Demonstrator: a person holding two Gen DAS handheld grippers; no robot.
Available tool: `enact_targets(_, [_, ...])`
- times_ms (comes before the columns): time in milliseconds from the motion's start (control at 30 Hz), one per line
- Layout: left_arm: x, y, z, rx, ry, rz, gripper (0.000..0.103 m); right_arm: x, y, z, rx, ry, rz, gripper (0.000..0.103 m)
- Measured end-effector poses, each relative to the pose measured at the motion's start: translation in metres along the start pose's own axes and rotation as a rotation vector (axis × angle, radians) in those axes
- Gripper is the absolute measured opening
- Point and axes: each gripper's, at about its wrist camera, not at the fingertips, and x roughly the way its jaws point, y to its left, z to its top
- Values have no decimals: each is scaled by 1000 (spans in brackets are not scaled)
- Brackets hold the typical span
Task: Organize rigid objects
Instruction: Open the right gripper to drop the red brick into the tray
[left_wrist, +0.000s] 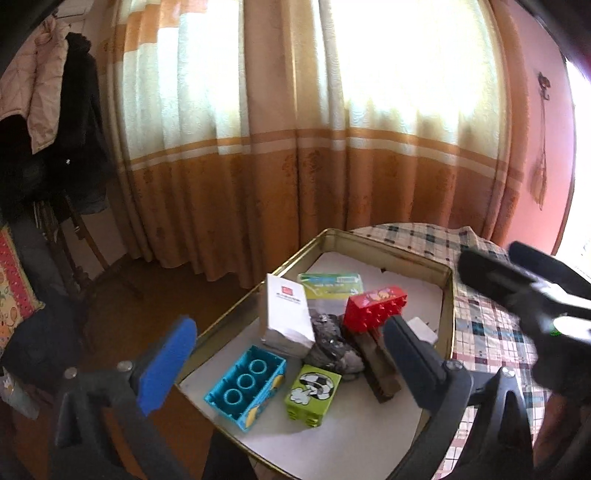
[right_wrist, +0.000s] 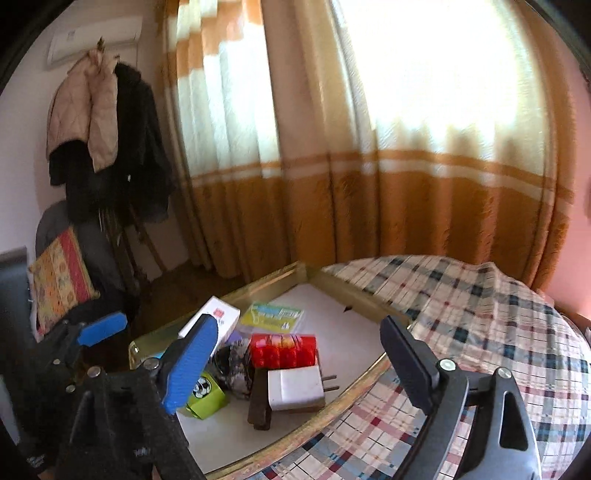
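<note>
Left wrist view: little sorted, by the look of it. Gold tin tray (left_wrist: 448, 295) on the checked tablecloth (left_wrist: 491, 332) holding everything in a loose heap: white box (left_wrist: 286, 314) propped upright, green card (left_wrist: 330, 284) flat behind it, red brick (left_wrist: 375, 306) atop a dark brown block (left_wrist: 380, 369), grey crumpled lump (left_wrist: 332, 347) in the middle, teal brick (left_wrist: 245, 387) studs-down at 7 o'clock, green printed brick (left_wrist: 314, 393) just beside it. Left claw (left_wrist: 291, 365) spread wide, empty, hovering over the heap; green brick almost dead centre between the pads, slightly toward 6 o'clock. Right claw (left_wrist: 517, 273) blurred at 3 o'clock, apart from the tray's contents.

Right wrist view: same heap, nothing lifted out. Right claw (right_wrist: 299, 362) likewise wide apart and empty. White plug adapter (right_wrist: 297, 387) leaning on the brown block, just below centre at 6 o'clock; red brick touching above it. Judged: organizing barely begun, all pieces left to place.
</note>
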Motion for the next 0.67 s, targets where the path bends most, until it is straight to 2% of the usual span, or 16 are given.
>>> enact_targets(167, [2, 7, 0, -31, 17, 0, 103, -7, 2, 0, 0, -9, 4, 93])
enact_targets(433, [7, 3, -5, -7, 41, 2, 103, -5, 5, -12, 2, 11, 9, 93])
enact_targets(667, [7, 2, -6, -3, 31, 4, 103, -7, 5, -14, 9, 10, 7, 93])
